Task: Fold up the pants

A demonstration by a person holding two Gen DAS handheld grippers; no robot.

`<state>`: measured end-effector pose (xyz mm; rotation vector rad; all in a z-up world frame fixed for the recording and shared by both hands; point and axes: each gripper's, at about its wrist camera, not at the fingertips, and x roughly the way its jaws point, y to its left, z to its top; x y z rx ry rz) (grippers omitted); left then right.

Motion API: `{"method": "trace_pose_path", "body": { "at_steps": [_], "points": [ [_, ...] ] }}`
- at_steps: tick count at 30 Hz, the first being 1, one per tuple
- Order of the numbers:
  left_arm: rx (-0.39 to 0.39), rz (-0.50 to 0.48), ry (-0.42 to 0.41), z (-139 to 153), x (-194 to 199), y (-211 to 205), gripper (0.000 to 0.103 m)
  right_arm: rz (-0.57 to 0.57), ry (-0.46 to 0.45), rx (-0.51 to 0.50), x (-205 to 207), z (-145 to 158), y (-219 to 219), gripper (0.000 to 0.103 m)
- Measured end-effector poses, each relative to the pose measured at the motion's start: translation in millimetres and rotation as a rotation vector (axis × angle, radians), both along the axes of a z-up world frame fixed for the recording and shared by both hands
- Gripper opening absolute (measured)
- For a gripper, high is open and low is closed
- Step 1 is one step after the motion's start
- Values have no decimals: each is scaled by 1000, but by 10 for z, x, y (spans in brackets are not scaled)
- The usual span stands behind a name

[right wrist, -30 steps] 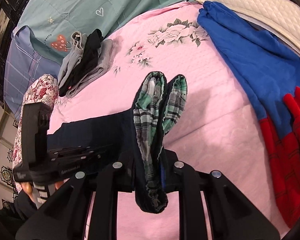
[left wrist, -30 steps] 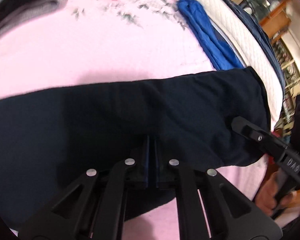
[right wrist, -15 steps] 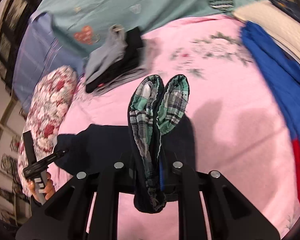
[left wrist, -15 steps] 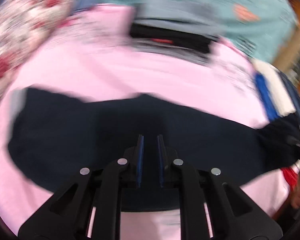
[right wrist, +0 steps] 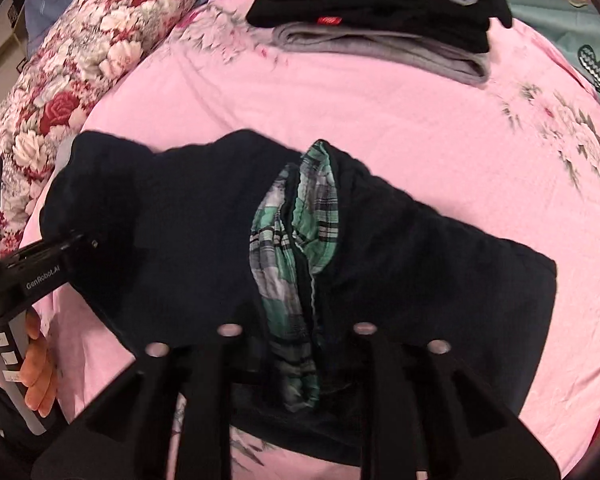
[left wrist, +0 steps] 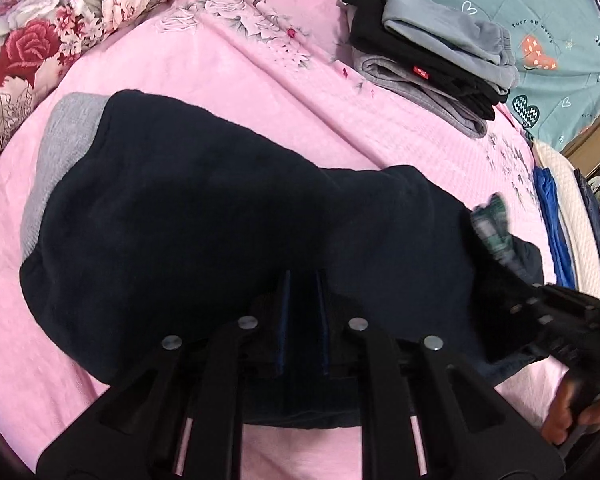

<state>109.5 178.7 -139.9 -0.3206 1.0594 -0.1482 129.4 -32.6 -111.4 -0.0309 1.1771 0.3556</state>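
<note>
Dark navy pants (left wrist: pixel 204 216) lie across the pink bedspread (left wrist: pixel 236 88), with the grey waist lining (left wrist: pixel 56 152) showing at the left end. My left gripper (left wrist: pixel 303 312) hangs over the pants' near edge, fingers a little apart, only dark cloth showing in the gap. The right wrist view shows it at the left (right wrist: pixel 40 264), held in a hand (right wrist: pixel 36 360). My right gripper (right wrist: pixel 296 320) is shut on the leg cuffs, whose green plaid lining (right wrist: pixel 300 232) stands up between its fingers. The cuffs are over the middle of the pants (right wrist: pixel 172 232). From the left wrist, the right gripper (left wrist: pixel 548 312) and the plaid lining (left wrist: pixel 492 228) sit at the right.
A stack of folded grey and black clothes (left wrist: pixel 428 52) (right wrist: pixel 380 12) lies at the far side of the bed. A floral pillow (left wrist: pixel 40 28) (right wrist: pixel 80 60) borders the left. A teal sheet (left wrist: pixel 540 20), a blue garment (left wrist: pixel 552 224) and a white quilted cover (left wrist: pixel 580 232) lie at the right.
My right gripper has carried the plaid-lined cuffs leftward and down over the pants. My left gripper's fingers have parted from shut, and it has swung left toward the waist end.
</note>
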Motion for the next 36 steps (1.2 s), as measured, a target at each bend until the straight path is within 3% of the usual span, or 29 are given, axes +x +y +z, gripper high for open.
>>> {"method": "trace_pose_path", "body": {
  "at_steps": [3,5,7,8,11,16,19,21,23,24,26,29,31,33,36],
  "points": [
    [-23,1,3,-9,-16,43,13,31,48,149,-54,148,-34,54],
    [-36,2,4,-16,-28,69,13,34,-7,223,-108,377,-129,54],
    [-46,4,6,-23,-25,75,13,6,-122,154,-140,538,-207,42],
    [-48,5,6,-24,-23,75,13,-14,-161,104,-125,560,-220,27],
    [-41,5,5,-23,-29,59,13,-56,-131,73,30,370,-290,15],
    [-33,1,3,-22,-15,47,13,-43,20,71,263,-189,-153,14],
    [-51,0,9,-29,15,65,14,-11,19,41,187,-71,-70,25],
    [-60,-10,2,-14,8,55,19,-17,37,117,107,32,-164,53],
    [-78,-6,-16,27,-30,58,31,-17,31,263,-93,180,-341,58],
    [-89,8,-57,108,-108,98,35,-9,26,306,-199,232,-409,59],
    [-68,69,-157,305,-359,236,63,-3,-5,340,-437,312,-544,60],
    [-16,148,-217,478,-696,500,71,-36,-27,359,-686,285,-778,60],
    [-47,240,-158,481,-831,810,70,-59,-9,389,-762,194,-877,60],
    [-134,306,-101,427,-881,1063,68,-64,4,404,-787,159,-929,60],
    [-190,363,-29,314,-851,1219,68,-48,14,420,-879,132,-989,60]
  ]
}}
